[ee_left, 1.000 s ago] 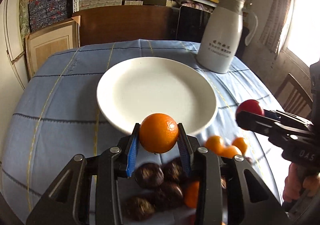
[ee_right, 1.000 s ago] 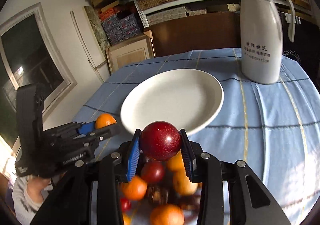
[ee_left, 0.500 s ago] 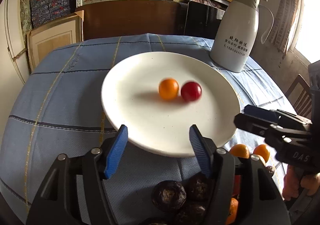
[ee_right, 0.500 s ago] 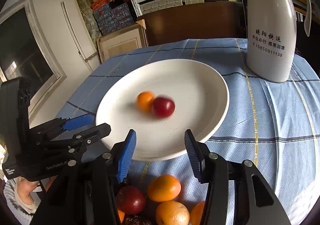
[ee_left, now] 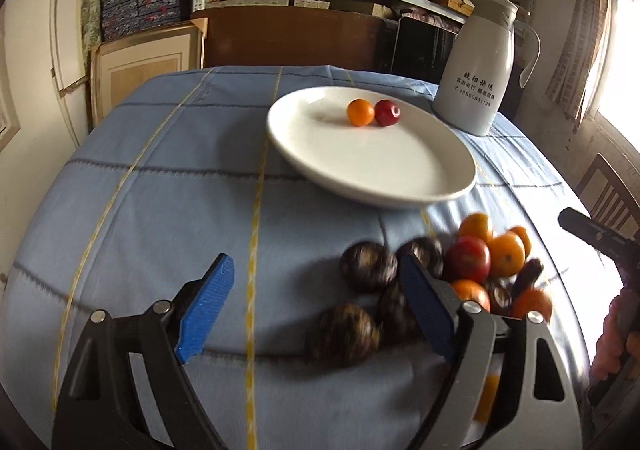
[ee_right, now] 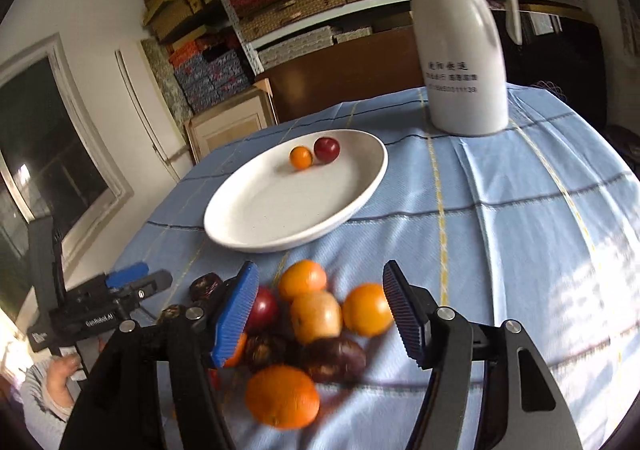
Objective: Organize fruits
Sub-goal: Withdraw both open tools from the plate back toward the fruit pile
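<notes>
A white plate (ee_left: 400, 185) (ee_right: 248, 221) on the blue tablecloth holds one orange (ee_left: 360, 112) (ee_right: 301, 157) and one red fruit (ee_left: 387, 112) (ee_right: 327, 149), side by side and touching. A loose pile of oranges (ee_right: 367, 309), red fruits (ee_left: 468, 259) and dark brown fruits (ee_left: 368, 267) lies on the cloth in front of the plate. My left gripper (ee_left: 316, 306) is open and empty, low over the cloth just left of the pile. My right gripper (ee_right: 320, 310) is open and empty, its fingers either side of the pile.
A white thermos jug (ee_left: 476, 65) (ee_right: 460, 57) stands behind the plate to the right. Shelves of boxes and a wooden cabinet stand behind the table. A chair (ee_left: 608, 189) is at the table's right side. The left gripper also shows in the right wrist view (ee_right: 132, 282).
Both grippers let go of the orange and the red fruit onto the plate, then drew back toward the pile with jaws wide open. The two fruits have settled on the plate's far side.
</notes>
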Motion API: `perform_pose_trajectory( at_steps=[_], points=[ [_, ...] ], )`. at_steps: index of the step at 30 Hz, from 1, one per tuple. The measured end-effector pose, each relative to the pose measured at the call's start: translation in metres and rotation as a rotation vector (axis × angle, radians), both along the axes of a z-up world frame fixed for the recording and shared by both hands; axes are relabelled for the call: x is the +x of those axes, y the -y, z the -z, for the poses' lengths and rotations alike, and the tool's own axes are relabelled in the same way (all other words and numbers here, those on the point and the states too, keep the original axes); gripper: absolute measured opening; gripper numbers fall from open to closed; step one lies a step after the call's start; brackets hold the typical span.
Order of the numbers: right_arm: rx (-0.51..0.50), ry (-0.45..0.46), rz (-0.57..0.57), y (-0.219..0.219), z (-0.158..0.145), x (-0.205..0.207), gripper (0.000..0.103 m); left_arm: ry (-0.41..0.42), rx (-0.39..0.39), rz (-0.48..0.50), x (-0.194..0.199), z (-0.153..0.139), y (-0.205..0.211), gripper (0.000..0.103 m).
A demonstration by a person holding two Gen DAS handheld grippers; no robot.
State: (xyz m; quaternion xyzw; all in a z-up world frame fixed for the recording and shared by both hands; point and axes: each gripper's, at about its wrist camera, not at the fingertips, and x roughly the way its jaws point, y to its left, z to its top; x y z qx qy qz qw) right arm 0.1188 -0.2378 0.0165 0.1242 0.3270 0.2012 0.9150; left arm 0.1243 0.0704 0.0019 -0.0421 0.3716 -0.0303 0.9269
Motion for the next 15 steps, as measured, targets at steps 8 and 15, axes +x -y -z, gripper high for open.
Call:
perform_pose_trajectory(
  at_steps=[8,15],
  points=[
    [-0.046,0.040,-0.024,-0.009,0.007,-0.049,0.069,-0.028,-0.024,-0.018,-0.045,0.015,-0.005,0.087],
    [-0.094,0.055,-0.057,-0.019,0.006,-0.060,0.069,-0.062,0.026,-0.010,-0.043,0.022,0.006,0.087]
  ],
)
